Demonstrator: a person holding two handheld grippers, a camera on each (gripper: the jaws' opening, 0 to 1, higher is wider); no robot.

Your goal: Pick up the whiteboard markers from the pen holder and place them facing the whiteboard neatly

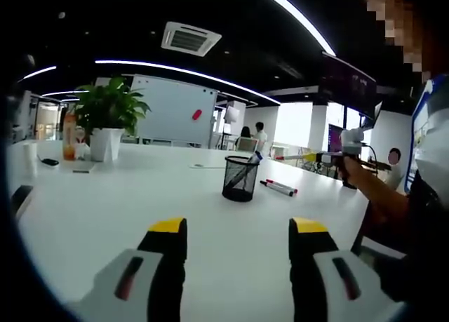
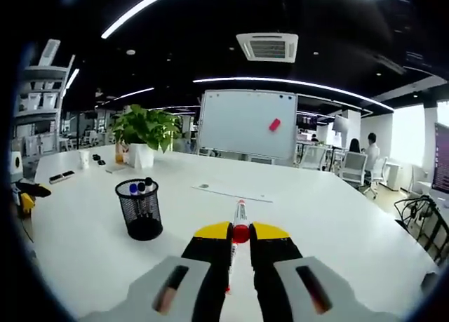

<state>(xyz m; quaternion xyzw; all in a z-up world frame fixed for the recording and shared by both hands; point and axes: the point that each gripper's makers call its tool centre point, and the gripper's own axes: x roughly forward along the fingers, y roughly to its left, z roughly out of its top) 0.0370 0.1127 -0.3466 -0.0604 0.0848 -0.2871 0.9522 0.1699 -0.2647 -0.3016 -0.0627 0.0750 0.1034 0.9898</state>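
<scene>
A black mesh pen holder [image 1: 240, 178] [image 2: 142, 210] stands on the white table [image 1: 140, 210] [image 2: 316, 224] with blue- and black-capped markers [image 2: 139, 189] upright in it. Two markers [image 1: 279, 187] lie side by side just right of the holder. My left gripper [image 1: 238, 231] hovers open over the table short of the holder, nothing between its jaws. My right gripper [image 2: 240, 232] is shut on a white marker with a red band [image 2: 240, 213], whose tip points toward the whiteboard [image 2: 245, 123] [image 1: 174, 111]. From the left gripper view it [image 1: 309, 156] hangs above the table, right of the holder.
A potted plant [image 1: 109, 115] [image 2: 144, 132] and a drink bottle [image 1: 69, 136] stand at the table's far end. A flat strip [image 2: 231, 191] lies beyond the held marker. A person's hand and arm [image 1: 365, 189] reach in from the right. Seated people and chairs [image 2: 365, 161] are far back.
</scene>
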